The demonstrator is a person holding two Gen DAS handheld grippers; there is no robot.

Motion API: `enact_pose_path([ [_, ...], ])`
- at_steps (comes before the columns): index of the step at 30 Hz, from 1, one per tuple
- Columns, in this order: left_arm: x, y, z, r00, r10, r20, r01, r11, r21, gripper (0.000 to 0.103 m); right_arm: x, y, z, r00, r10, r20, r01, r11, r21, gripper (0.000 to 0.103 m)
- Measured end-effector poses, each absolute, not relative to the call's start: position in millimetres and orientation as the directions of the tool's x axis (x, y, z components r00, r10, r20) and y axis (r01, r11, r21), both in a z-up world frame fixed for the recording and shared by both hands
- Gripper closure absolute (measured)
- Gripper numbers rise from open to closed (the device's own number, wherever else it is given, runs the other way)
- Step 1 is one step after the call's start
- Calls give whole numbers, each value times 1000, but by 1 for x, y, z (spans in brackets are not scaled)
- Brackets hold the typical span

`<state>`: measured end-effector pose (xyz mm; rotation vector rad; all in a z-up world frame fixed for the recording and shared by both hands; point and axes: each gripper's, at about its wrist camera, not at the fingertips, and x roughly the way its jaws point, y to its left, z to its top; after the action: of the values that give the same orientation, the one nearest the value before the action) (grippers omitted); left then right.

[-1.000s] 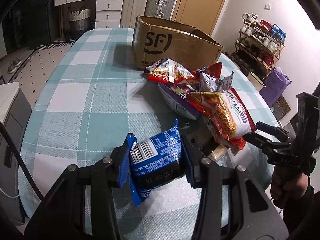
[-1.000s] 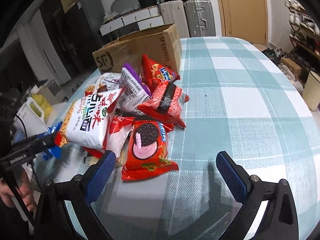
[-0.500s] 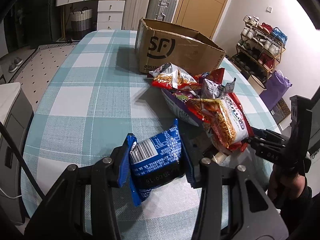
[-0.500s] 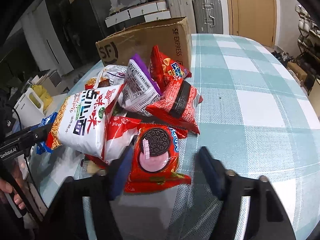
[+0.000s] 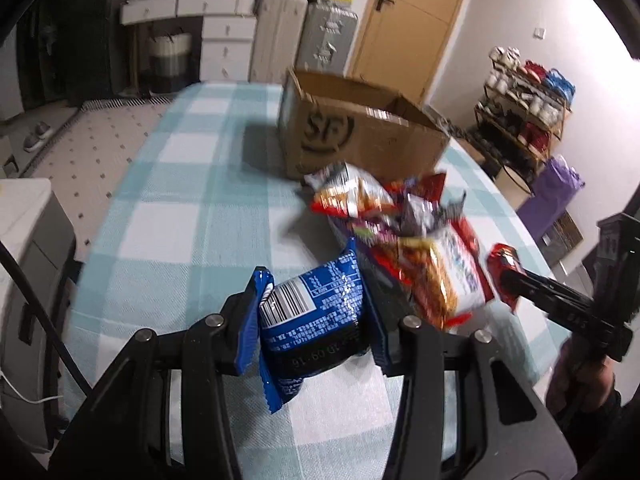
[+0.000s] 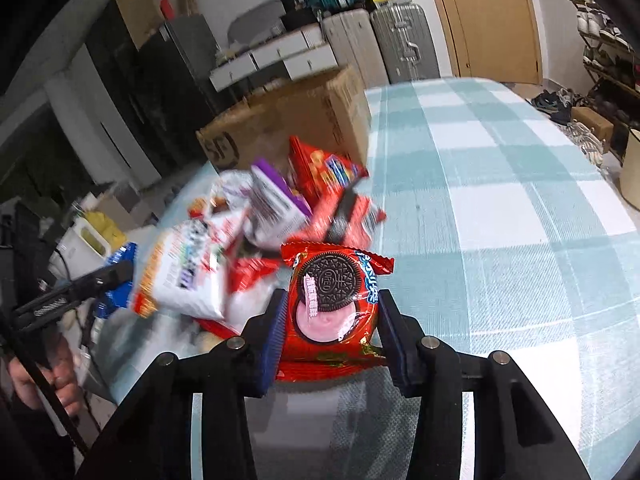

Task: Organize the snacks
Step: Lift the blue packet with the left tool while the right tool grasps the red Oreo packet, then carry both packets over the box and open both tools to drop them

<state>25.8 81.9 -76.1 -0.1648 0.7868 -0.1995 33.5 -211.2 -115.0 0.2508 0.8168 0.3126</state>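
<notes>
your left claw [image 5: 312, 316]: clenched on a blue snack packet [image 5: 310, 312], barcode side up, held between both pads just above the checked worktop [image 5: 180, 216].

your right claw [image 6: 330, 330]: clenched on a red oreo packet [image 6: 334, 308], cookie picture facing up, gripped at its two sides, its lower edge over the worktop.

snack pile [image 6: 256, 232]: ahead and left of your right claw, ahead and right of your left claw; a white and orange noodle bag [image 6: 184, 272], a purple and white bag [image 6: 272, 204] and red bags heaped touching one another, blurred.

cardboard box [image 5: 360, 136]: beyond the pile, top flaps open, just behind the farthest bags.
</notes>
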Motion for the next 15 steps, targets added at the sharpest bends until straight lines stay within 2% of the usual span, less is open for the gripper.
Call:
enact_pose_path([
  [9, 42, 78, -30, 760, -247, -601, 133, 964, -229, 61, 40, -198, -45, 702, 464, -541, -311, 882, 353, 59],
  [15, 67, 66, 0, 778, -272, -566, 179, 960, -216, 61, 67, -186, -13, 707, 499, -502, -358, 864, 355, 59],
])
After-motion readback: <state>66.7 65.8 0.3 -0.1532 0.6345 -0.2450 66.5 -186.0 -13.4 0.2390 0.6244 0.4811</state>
